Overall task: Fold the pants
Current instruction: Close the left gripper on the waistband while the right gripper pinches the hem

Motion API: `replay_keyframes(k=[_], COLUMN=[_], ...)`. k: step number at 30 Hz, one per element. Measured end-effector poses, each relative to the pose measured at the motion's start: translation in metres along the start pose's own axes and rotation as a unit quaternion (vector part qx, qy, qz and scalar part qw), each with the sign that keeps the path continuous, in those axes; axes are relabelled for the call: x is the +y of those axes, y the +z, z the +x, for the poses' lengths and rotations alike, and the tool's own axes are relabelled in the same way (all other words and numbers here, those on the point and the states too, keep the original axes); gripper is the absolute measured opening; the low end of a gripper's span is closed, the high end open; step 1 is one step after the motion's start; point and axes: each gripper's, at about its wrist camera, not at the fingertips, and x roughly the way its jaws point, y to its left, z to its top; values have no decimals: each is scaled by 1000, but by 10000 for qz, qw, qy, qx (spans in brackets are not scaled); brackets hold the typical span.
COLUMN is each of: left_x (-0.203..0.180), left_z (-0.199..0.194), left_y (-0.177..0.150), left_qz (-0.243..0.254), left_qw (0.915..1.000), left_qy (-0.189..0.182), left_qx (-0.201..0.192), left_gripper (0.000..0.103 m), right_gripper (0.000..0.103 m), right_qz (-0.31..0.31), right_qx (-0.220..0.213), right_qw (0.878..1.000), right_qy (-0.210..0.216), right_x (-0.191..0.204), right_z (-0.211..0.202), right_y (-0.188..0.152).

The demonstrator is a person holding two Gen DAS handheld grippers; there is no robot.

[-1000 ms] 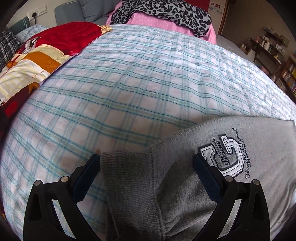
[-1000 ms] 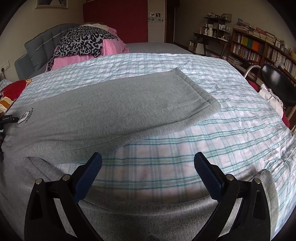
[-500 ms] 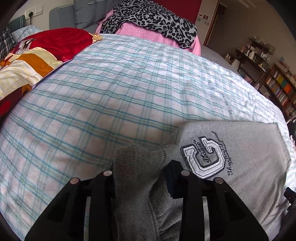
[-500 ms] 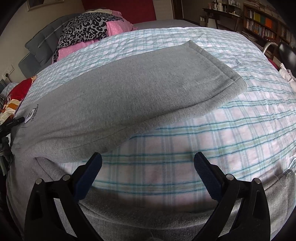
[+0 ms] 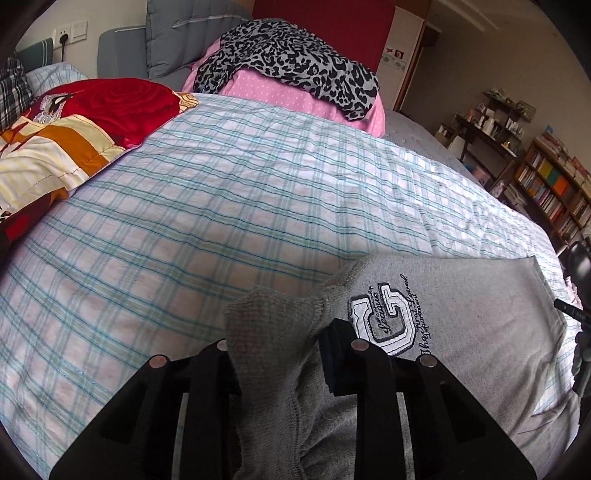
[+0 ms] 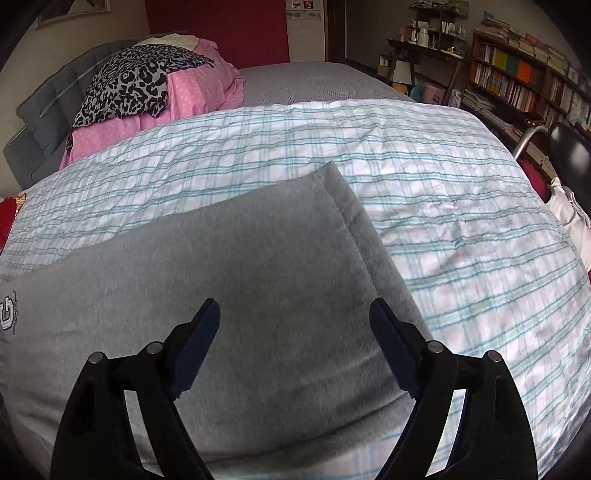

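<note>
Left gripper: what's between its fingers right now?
The left wrist view shows the grey pants' ribbed waistband bunched in the left gripper as it closes.

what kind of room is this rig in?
Most likely a lived-in home bedroom: a bed with a plaid cover, a padded headboard behind piled bedding, and full bookshelves along the wall.

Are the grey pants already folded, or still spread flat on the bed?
Partly folded: one leg of the pants lies doubled across the rest, hem on the bed; the left gripper bunches the waistband.
</note>
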Motion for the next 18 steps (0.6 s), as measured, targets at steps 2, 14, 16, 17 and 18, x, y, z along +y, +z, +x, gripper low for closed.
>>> replay_keyframes(k=[2, 14, 16, 17, 18], left_x=[2, 1, 1, 2, 2], left_z=[1, 6, 7, 8, 9], left_y=[0, 0, -1, 0, 0], left_qz=[-45, 4, 5, -5, -20], left_qw=[10000, 9999, 9999, 9999, 9999], left_qy=[-10, 110, 116, 120, 119], left_qx=[15, 58, 67, 78, 88], left_gripper=[25, 25, 25, 25, 25], right_gripper=[84, 72, 65, 63, 62], right_qz=[118, 430, 441, 433, 425], right_qx=[-60, 182, 337, 391, 397], right_qw=[9999, 9985, 9982, 9981, 9981], right_qy=[-33, -290, -245, -216, -210], right_x=[-8, -35, -35, -35, -36], right_z=[14, 105, 119, 125, 128], right_y=[18, 99, 104, 106, 107])
